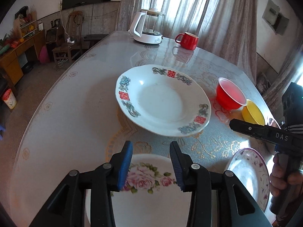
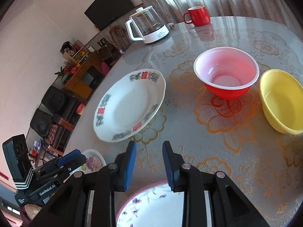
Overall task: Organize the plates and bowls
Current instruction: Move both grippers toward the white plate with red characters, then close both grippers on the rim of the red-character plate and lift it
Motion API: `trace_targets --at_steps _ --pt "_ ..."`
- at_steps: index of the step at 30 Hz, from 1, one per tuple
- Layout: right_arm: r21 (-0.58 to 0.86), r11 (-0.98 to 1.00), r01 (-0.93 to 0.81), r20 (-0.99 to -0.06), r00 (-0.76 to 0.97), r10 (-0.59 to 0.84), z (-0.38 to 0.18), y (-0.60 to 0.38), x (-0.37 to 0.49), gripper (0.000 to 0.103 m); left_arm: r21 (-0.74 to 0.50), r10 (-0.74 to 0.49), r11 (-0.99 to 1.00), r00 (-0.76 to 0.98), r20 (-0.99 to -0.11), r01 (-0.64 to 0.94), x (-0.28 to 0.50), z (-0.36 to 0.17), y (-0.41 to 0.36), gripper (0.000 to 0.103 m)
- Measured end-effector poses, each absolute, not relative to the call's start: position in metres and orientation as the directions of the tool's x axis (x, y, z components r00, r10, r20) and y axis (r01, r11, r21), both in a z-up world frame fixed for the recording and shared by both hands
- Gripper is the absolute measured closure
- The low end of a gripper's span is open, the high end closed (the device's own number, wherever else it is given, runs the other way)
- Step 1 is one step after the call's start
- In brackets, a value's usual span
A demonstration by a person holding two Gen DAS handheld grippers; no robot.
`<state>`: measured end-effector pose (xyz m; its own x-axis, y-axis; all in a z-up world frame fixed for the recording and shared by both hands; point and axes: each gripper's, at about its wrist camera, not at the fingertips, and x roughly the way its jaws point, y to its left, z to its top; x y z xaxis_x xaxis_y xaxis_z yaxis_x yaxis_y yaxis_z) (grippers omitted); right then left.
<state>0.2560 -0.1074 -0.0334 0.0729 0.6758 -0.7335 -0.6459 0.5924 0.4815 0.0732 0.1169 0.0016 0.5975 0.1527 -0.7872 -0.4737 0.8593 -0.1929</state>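
Observation:
A large white plate with red characters (image 1: 162, 102) (image 2: 128, 104) lies mid-table. A rose-patterned plate (image 1: 144, 189) (image 2: 93, 160) lies under my left gripper (image 1: 150, 147), which is open and empty above its far rim. A purple-flowered plate (image 1: 250, 176) (image 2: 149, 206) lies under my right gripper (image 2: 149, 147), also open and empty. A red bowl (image 1: 230, 95) (image 2: 226, 75) and a yellow bowl (image 1: 252, 114) (image 2: 282, 100) stand side by side at the right. The right gripper's body (image 1: 265, 132) shows in the left wrist view.
A white-based glass kettle (image 1: 148, 28) (image 2: 146, 26) and a red mug (image 1: 187, 40) (image 2: 198, 16) stand at the table's far side. The round table (image 1: 56, 132) has a glossy floral cover. Chairs and a desk stand beyond its left edge.

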Motion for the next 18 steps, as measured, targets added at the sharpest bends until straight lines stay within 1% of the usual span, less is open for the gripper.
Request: trace_targets --at_steps 6,8,10,12,17,18 --pt "0.534 0.643 -0.549 -0.740 0.065 0.670 -0.049 -0.085 0.279 0.074 -0.233 0.108 0.849 0.587 -0.803 -0.475 0.101 -0.007 0.169 0.061" --pt "0.557 0.657 -0.508 -0.737 0.062 0.673 -0.053 -0.083 0.287 0.073 -0.245 0.096 0.844 0.585 -0.805 -0.476 0.109 -0.012 0.184 0.058" --pt "0.586 0.665 -0.463 -0.730 0.054 0.681 -0.058 -0.081 0.294 0.073 -0.261 0.081 0.842 0.588 -0.805 -0.472 0.116 -0.016 0.197 0.050" --pt "0.606 0.672 -0.426 -0.723 0.058 0.689 -0.059 -0.078 0.300 0.073 -0.277 0.063 0.842 0.595 -0.801 -0.462 0.122 -0.020 0.209 0.047" --pt "0.613 0.672 -0.415 -0.721 0.053 0.690 -0.060 -0.062 0.305 0.072 -0.291 0.019 0.859 0.593 -0.805 -0.422 0.139 -0.029 0.228 0.047" --pt "0.608 0.676 -0.416 -0.727 0.051 0.685 -0.061 -0.058 0.305 0.071 -0.294 0.011 0.862 0.595 -0.803 -0.412 0.142 -0.030 0.230 0.047"
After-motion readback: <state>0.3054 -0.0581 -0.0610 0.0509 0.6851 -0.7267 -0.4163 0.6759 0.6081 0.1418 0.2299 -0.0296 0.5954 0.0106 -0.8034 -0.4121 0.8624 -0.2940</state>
